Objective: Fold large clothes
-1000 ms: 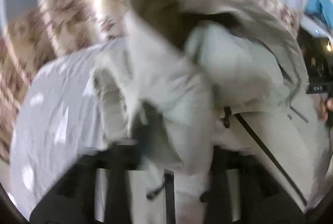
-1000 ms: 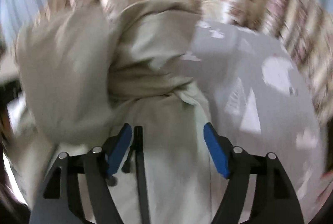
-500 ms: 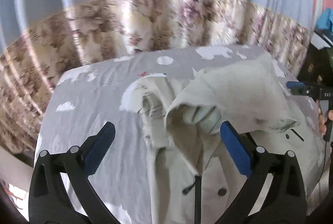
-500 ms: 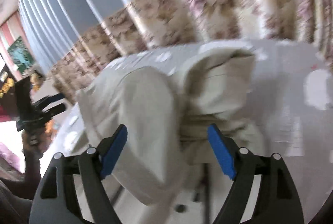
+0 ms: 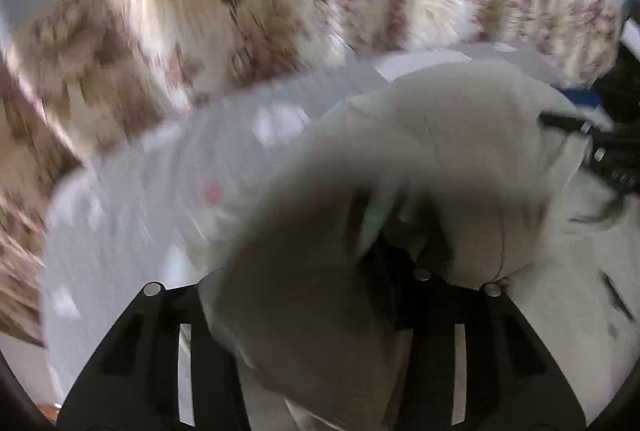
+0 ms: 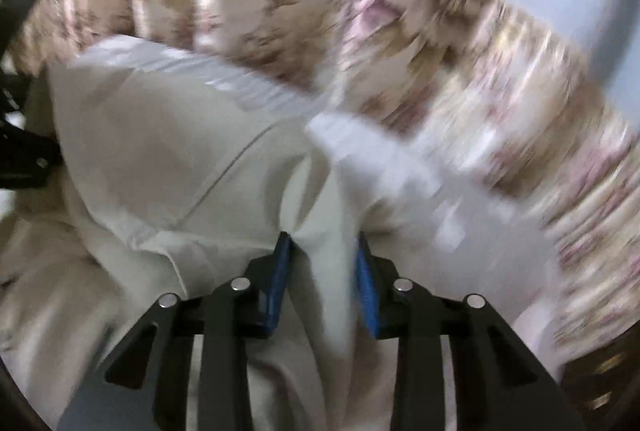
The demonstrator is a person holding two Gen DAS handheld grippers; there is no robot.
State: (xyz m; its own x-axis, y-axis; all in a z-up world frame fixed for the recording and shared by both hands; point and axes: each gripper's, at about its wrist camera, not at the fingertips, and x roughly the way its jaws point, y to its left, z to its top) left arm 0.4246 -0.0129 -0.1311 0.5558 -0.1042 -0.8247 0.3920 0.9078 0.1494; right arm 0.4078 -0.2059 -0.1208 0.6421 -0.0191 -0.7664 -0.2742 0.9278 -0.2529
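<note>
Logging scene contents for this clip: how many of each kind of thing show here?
Beige coat: 1
Grey patterned bedsheet: 1
Floral curtain: 1
Tongs: 2, left tongs buried in the coat, right tongs closed on a coat fold
Total: 5

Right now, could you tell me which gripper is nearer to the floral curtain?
Neither is clearly nearer. The left gripper is buried under the beige jacket; the right gripper pinches it. The floral curtain hangs beyond both.

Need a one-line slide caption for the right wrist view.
Right hand-held gripper pinches a fold of the cream jacket above the grey bedsheet.
</note>
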